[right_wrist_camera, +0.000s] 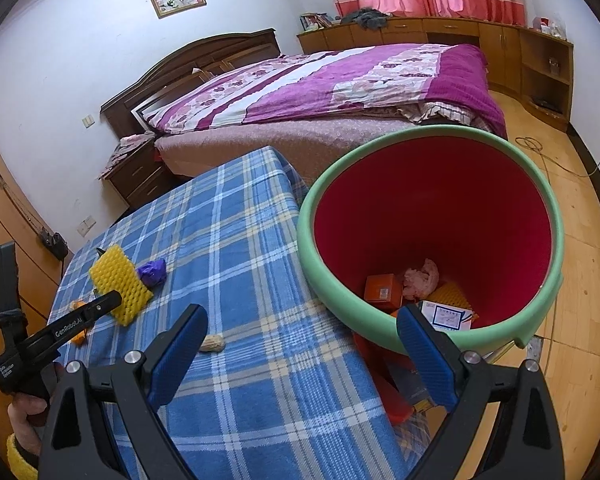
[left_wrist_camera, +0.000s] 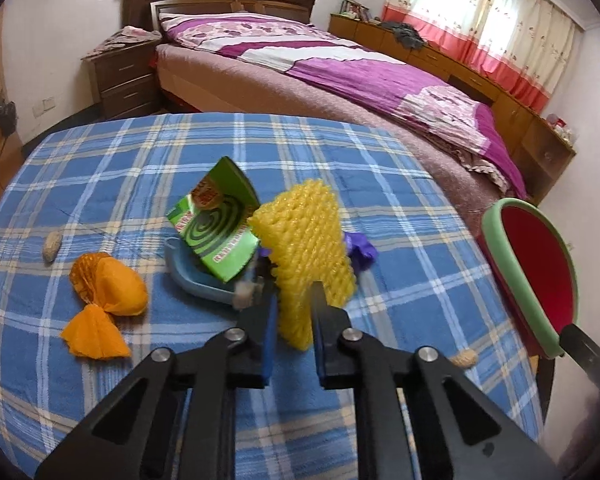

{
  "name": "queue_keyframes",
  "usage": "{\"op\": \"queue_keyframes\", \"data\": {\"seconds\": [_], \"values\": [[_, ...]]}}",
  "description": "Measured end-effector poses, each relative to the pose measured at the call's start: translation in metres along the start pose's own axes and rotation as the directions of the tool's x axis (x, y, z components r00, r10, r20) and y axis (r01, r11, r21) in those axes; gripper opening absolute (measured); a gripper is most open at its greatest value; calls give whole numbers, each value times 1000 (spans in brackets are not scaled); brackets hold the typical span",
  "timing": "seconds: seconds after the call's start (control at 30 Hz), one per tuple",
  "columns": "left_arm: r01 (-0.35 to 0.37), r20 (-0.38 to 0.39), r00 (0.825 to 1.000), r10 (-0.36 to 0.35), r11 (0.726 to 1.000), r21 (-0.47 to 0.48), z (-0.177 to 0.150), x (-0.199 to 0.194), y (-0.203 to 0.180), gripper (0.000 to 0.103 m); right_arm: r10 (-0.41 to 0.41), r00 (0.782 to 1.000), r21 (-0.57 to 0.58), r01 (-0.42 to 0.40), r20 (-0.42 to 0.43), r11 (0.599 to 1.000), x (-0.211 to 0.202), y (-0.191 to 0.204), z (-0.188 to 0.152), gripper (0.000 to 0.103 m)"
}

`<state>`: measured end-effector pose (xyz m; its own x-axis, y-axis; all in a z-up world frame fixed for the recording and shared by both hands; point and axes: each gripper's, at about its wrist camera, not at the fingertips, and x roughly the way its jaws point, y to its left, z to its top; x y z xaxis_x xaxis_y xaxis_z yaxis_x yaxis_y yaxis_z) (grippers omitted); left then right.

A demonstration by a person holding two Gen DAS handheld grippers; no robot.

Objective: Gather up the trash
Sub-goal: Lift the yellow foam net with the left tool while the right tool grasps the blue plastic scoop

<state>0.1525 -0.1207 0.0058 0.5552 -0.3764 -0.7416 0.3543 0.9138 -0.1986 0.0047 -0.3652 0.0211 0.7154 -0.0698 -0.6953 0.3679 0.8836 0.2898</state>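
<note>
Far left on the surface (left_wrist_camera: 380, 168), which is covered in blue plaid cloth, there's a peanut (left_wrist_camera: 52, 246) sitting alone, with plenty of bare cloth between it and the left edge. Just right of it is a crumpled orange paper wrapper (left_wrist_camera: 102, 308). Then the clutter in the middle: a green mosquito-coil box (left_wrist_camera: 216, 224) tipped up over a light blue dish (left_wrist_camera: 196, 280).

The left tool (left_wrist_camera: 294, 312) is clamped tight on the near lower edge of the yellow foam net (left_wrist_camera: 306, 248), which stands upright between the pads, right against the box. A purple wad (left_wrist_camera: 362, 250) pokes out just behind the foam. A second peanut (right_wrist_camera: 212, 345) lies close to the surface's right edge, near the right tool.

The far half of the surface is wide open, all the way to the bed (left_wrist_camera: 340, 64).

Off the right edge is the trash bin (right_wrist_camera: 380, 320), green rim, red inside, tilted toward the surface, already holding an orange box (right_wrist_camera: 382, 293), a pink crumple (right_wrist_camera: 422, 278) and a white carton (right_wrist_camera: 448, 316). The right tool (right_wrist_camera: 302, 360) is spread wide, gripping nothing, one finger over the cloth and the other in front of the bin rim.
</note>
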Motion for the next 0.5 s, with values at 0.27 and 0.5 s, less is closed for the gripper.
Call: {"op": "queue_keyframes", "data": {"seconds": [0.27,0.5], "values": [[42,48,998,-42,999,0,-2,-28,1,10,23,1000,-8,-23,0,1000,-7,10,-3,97],[18,99,995,-15,999,-31,-5,-57,16,10,53,999,-42,-54,-6,998,-8,26,-5,97]]}}
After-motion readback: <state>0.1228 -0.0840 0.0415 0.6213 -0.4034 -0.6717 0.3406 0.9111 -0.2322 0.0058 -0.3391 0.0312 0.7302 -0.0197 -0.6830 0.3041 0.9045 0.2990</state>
